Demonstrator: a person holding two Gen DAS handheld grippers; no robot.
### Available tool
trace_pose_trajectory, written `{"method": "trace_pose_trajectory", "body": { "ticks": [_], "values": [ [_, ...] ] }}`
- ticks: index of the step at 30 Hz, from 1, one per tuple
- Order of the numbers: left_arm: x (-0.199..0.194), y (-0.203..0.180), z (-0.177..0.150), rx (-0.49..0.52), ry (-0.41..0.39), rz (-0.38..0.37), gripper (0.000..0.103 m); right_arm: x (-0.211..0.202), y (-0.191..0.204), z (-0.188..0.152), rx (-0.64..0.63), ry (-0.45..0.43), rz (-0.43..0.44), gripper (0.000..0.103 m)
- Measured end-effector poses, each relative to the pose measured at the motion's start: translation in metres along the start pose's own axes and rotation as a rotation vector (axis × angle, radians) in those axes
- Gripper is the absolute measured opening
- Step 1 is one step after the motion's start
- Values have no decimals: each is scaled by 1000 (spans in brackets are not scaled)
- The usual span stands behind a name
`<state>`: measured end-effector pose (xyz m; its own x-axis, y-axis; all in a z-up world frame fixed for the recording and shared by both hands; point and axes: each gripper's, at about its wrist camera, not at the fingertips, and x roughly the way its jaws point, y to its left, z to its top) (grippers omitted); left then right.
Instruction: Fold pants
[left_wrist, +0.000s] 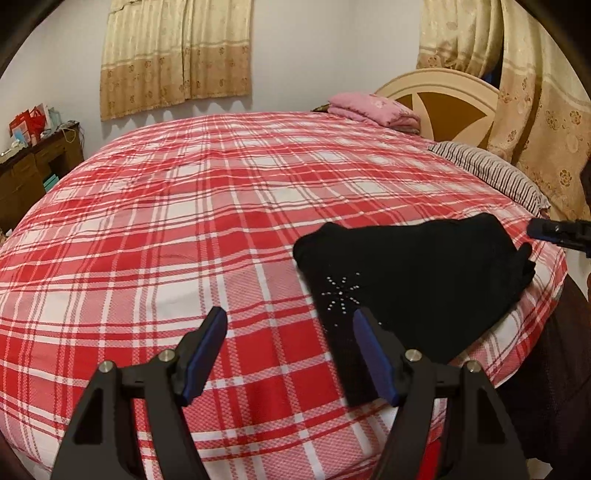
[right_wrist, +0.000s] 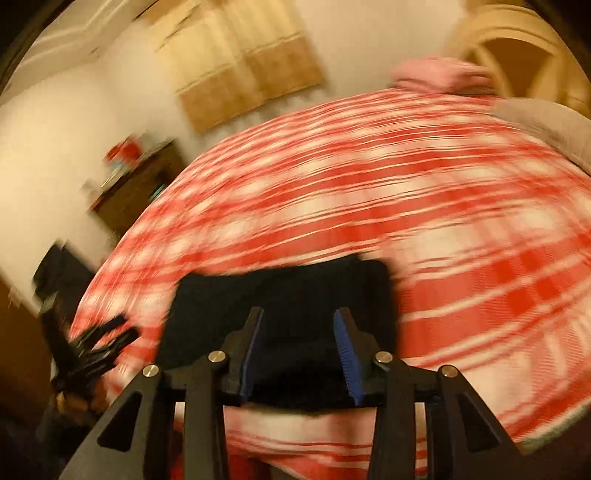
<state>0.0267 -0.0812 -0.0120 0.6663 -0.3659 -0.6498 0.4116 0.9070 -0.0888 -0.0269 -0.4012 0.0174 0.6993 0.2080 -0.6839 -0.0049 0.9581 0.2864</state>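
Black pants (left_wrist: 417, 273) with a small silver stud pattern lie folded into a compact bundle on the red plaid bed (left_wrist: 184, 221), near its right front edge. My left gripper (left_wrist: 290, 325) is open and empty above the bedspread, just left of the bundle, its right finger over the bundle's near corner. My right gripper (right_wrist: 299, 325) is open and empty, hovering over the pants (right_wrist: 295, 291); this view is heavily motion-blurred. The right gripper's tip (left_wrist: 554, 230) shows at the far right of the left wrist view. The left gripper (right_wrist: 99, 339) shows blurred at the left of the right wrist view.
A folded pink blanket (left_wrist: 373, 109) and a striped pillow (left_wrist: 491, 173) lie by the headboard (left_wrist: 439, 96). A dark wooden dresser (left_wrist: 33, 173) with small items stands at the left wall. Curtains (left_wrist: 177, 55) hang behind. The bed's edge drops off at right front.
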Motion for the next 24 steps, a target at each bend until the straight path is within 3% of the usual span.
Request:
{"method": "trace_pose_trajectory", "body": {
  "ticks": [4, 7, 9, 13, 18, 22, 23, 24],
  "values": [
    [-6, 2, 0, -3, -4, 16, 73, 35, 24, -11, -103, 103, -22, 40],
    [-8, 9, -1, -16, -7, 28, 76, 39, 4, -25, -61, 162, -46, 37],
    [-8, 12, 0, -26, -13, 35, 82, 35, -13, -33, -16, 171, -25, 33],
    [-2, 10, -1, -33, -4, 31, 82, 25, -29, -45, 62, 155, 50, 31],
    [4, 9, -2, -40, 27, 44, 82, 22, -19, -41, 57, 185, 5, 31],
    [7, 12, 5, -75, 34, 26, 83, -4, -4, -20, 23, 46, -18, 33],
    [8, 11, 8, -81, 40, 17, 85, -7, -4, -16, 26, 9, -37, 37],
    [10, 8, 12, -84, 44, 5, 86, -9, -6, -13, 32, -24, -66, 51]
  ]
}}
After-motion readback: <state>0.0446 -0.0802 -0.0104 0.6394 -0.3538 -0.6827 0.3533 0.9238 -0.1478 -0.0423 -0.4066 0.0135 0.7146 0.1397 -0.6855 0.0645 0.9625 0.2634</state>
